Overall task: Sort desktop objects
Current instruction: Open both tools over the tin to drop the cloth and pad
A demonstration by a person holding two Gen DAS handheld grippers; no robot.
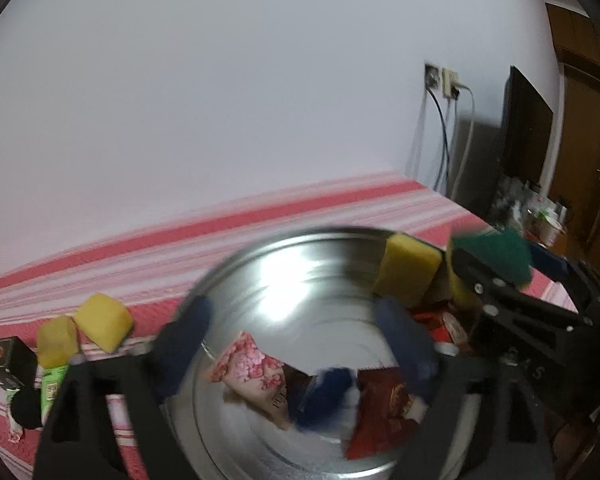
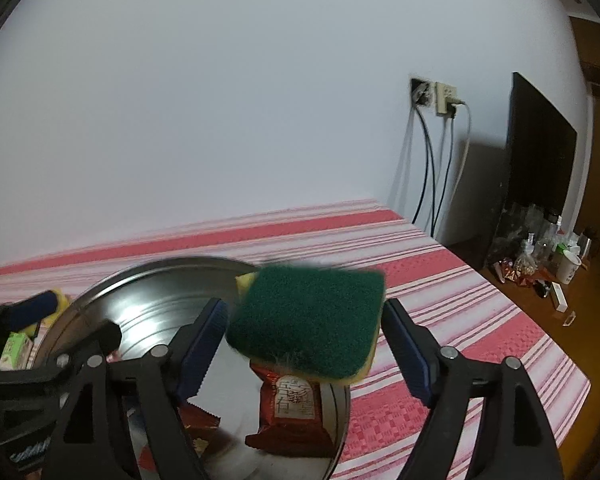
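Sponges are in the air over the steel bowl (image 2: 100,300): a green-topped sponge (image 2: 308,320) hangs tilted between the right gripper (image 2: 304,344)'s blue pads (image 2: 204,340), and there's daylight on both sides, so those jaws stand wide and released, gripping nothing. Over on the left wrist view, a yellow sponge (image 1: 408,272) sits at the bowl's far rim, just beyond the left gripper (image 1: 296,344), whose blurred blue fingers (image 1: 184,344) are spread far apart and empty. Down in the bowl lie a pink floral packet (image 1: 252,376), a blue wrapper (image 1: 324,396) and a red packet (image 1: 384,412); motion blur smears their print. Two more yellow sponges (image 1: 84,332) and a black box (image 1: 8,360) wait on the red-striped cloth (image 1: 140,256), with a green tube (image 1: 54,388) partly hidden behind the gripper frame.
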